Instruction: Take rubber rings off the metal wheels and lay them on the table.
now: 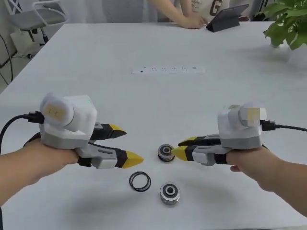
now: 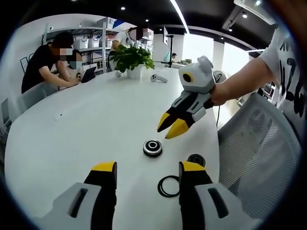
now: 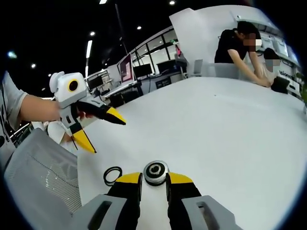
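Two metal wheels lie on the white table [image 1: 158,100]. One wheel [image 1: 166,152] sits right at the tips of my right gripper [image 1: 177,148], whose jaws stand a narrow gap apart; in the right gripper view that wheel [image 3: 156,172] lies just ahead of the two tips of the right gripper [image 3: 154,178]. The second wheel [image 1: 170,191] lies nearer me. Black rubber rings [image 1: 139,181] lie flat beside it, overlapping. My left gripper [image 1: 127,143] is open and empty, left of the rings. In the left gripper view the rings [image 2: 169,186] lie by the right jaw.
A white strip with sockets [image 1: 168,70] lies mid-table. At the far edge a person leans by a dark tablet [image 1: 228,17], and a potted plant [image 1: 288,21] stands at the far right. An office chair [image 1: 38,17] is at the far left.
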Tool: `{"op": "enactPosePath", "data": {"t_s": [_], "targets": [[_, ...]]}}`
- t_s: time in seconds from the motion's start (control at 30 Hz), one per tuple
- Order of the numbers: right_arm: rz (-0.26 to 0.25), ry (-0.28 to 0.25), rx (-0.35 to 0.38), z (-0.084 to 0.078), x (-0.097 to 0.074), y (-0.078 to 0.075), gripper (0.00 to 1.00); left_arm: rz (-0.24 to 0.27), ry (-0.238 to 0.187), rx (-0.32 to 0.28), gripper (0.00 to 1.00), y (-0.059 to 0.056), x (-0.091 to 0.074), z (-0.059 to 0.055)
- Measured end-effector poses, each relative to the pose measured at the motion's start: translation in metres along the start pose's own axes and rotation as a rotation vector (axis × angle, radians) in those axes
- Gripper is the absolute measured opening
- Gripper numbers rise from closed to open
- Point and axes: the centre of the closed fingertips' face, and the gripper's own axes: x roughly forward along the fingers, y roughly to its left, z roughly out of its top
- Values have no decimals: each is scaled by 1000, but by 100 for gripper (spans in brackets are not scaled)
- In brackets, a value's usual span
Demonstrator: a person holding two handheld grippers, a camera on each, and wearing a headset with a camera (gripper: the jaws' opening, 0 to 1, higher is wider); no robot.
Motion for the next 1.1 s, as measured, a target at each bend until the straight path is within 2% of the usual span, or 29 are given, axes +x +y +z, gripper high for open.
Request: {"op": "enactPosePath", "data": {"t_s": [0.33,0.73,1.1], "targets": [[-12,37,-47,-16,4,-4,17,-4,14,-9,48,5,16,-3],[-9,45,-70,-21,10,-8,17,-23,21,-7,46,-1,34,-3],[-2,46,-100,-23,16,-7,15,-40,20,-14,40,-9,54,0]]}}
